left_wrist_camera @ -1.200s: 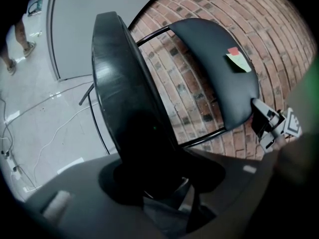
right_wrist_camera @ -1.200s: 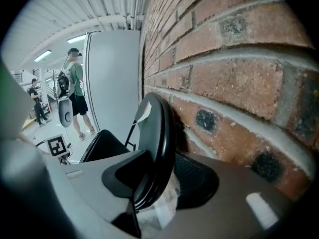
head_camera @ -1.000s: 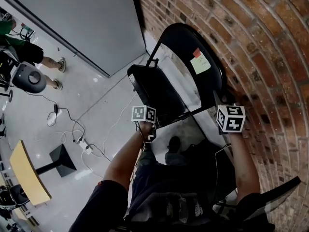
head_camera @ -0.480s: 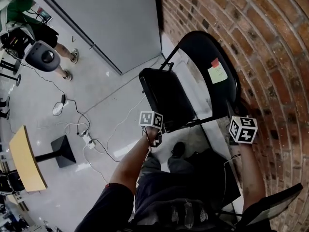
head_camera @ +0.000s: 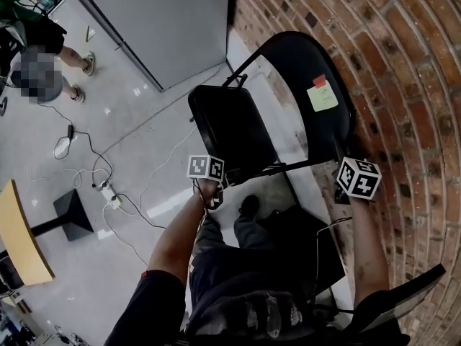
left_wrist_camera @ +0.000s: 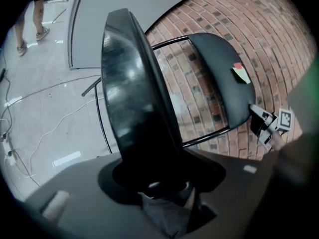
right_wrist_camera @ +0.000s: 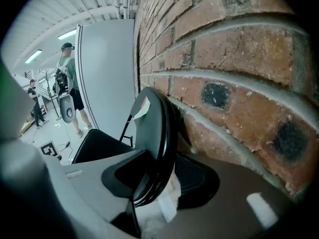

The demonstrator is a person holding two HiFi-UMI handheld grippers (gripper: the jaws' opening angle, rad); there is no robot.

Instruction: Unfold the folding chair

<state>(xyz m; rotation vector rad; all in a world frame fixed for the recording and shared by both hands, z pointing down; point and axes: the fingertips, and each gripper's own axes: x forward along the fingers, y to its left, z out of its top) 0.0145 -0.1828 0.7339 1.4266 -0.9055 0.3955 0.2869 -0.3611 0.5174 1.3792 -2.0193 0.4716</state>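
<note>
A black folding chair stands against the brick wall (head_camera: 403,85), its seat (head_camera: 229,132) swung partly out from the backrest (head_camera: 302,63). A yellow and red note (head_camera: 321,94) is stuck on the backrest. My left gripper (head_camera: 215,184) is shut on the seat's near edge. In the left gripper view the seat (left_wrist_camera: 133,108) runs up out of the left gripper (left_wrist_camera: 164,183), with the right gripper (left_wrist_camera: 271,127) at the backrest's (left_wrist_camera: 222,76) lower corner. My right gripper (head_camera: 340,161) is shut on the backrest's edge (right_wrist_camera: 158,138), and the right gripper (right_wrist_camera: 158,195) view shows the seat (right_wrist_camera: 99,146) beyond.
A grey partition panel (head_camera: 166,20) stands behind the chair. Cables and a power strip (head_camera: 108,193) lie on the floor at left, beside a black stand base (head_camera: 68,211) and a wooden tabletop (head_camera: 18,236). A person (head_camera: 39,45) stands far left. Another dark chair part (head_camera: 403,294) shows bottom right.
My left gripper has moved down and toward me with the seat's edge, swinging the seat a little further from the backrest. The right gripper has stayed on the backrest.
</note>
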